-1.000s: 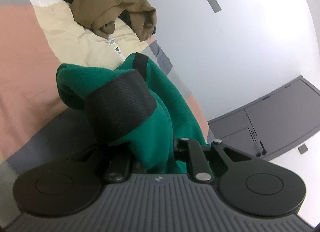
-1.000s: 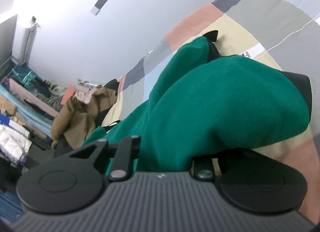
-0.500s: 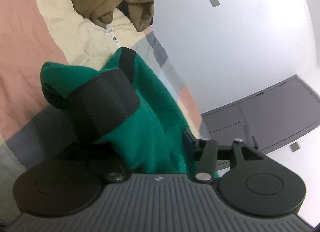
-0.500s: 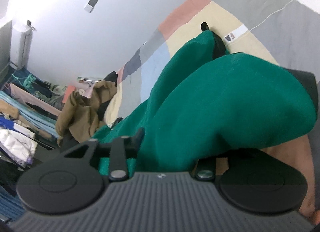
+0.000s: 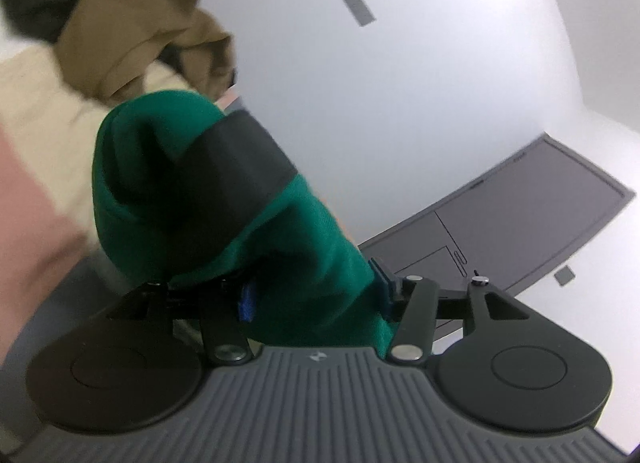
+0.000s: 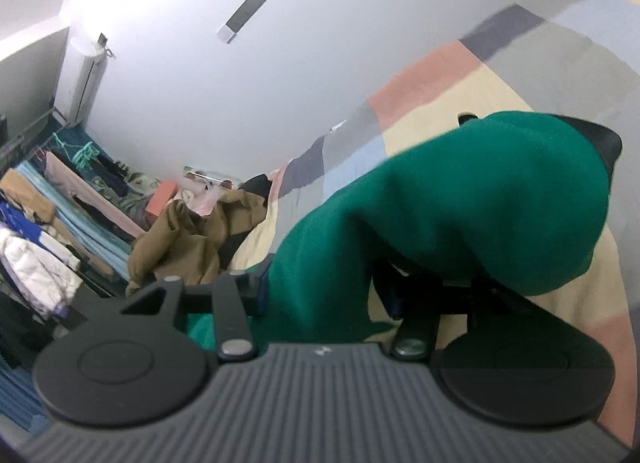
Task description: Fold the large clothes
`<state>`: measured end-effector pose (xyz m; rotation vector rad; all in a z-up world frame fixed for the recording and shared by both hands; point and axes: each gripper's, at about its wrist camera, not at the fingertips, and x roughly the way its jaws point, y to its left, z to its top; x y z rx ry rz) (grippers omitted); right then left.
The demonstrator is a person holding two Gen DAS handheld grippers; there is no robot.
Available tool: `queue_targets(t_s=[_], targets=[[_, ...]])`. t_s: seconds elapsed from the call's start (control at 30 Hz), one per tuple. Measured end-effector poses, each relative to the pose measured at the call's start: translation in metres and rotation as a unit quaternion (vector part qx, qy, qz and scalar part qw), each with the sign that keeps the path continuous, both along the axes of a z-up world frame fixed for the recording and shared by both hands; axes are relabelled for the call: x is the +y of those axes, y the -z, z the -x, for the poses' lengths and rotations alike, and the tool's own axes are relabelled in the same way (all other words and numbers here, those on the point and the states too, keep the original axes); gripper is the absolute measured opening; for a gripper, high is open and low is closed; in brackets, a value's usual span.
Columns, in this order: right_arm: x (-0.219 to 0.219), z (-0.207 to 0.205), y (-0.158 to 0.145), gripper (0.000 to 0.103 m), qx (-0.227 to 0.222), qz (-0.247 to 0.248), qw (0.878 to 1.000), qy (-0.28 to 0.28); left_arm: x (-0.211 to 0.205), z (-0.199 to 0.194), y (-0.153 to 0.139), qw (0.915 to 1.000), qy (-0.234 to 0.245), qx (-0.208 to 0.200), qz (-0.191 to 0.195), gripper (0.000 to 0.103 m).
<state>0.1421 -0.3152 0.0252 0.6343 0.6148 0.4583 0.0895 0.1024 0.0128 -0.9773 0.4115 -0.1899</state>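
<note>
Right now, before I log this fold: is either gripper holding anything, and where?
Nothing is gripped. The left gripper and right gripper have just been opening; the green garment lies loose between each pair of jaws.

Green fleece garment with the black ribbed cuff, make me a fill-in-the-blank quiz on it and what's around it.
1. The green fleece garment has a ribbed cuff coloured ____.
2. It lies between the fingers of ____ grippers.
3. The crumpled garment behind it is ____.
4. Both lie on a ____ bedspread.

Answers: black; both; brown; patchwork
</note>
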Motion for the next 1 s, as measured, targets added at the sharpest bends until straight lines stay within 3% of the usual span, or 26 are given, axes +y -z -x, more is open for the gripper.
queue_targets(t_s=[0.43, 0.53, 0.6, 0.73, 0.9, 1.0], targets=[[0.006, -0.072, -0.007, 0.055, -0.068, 0.030, 0.997, 0.019, -0.011, -0.078, -0.016, 0.9923, -0.017, -0.067, -0.103, 0.062], [0.007, -0.083, -0.006, 0.059, -0.090, 0.029, 0.995, 0.029, -0.011, -0.088, -0.016, 0.9877, -0.038, -0.082, -0.127, 0.063], [0.009, -0.089, -0.006, 0.070, -0.118, 0.038, 0.992, 0.036, -0.010, -0.096, -0.015, 0.9829, -0.056, -0.090, -0.150, 0.065], [0.013, -0.101, -0.001, 0.076, -0.169, 0.076, 0.982, 0.042, -0.008, -0.117, -0.006, 0.9749, -0.076, -0.066, -0.199, 0.066], [0.008, -0.109, 0.008, 0.076, -0.171, 0.086, 0.979, 0.064, -0.007, -0.130, 0.011, 0.9649, -0.093, -0.030, -0.244, 0.067], [0.014, -0.119, 0.012, 0.075, -0.149, 0.125, 0.979, 0.062, -0.010, -0.145, 0.023, 0.9600, -0.079, -0.001, -0.269, 0.067]])
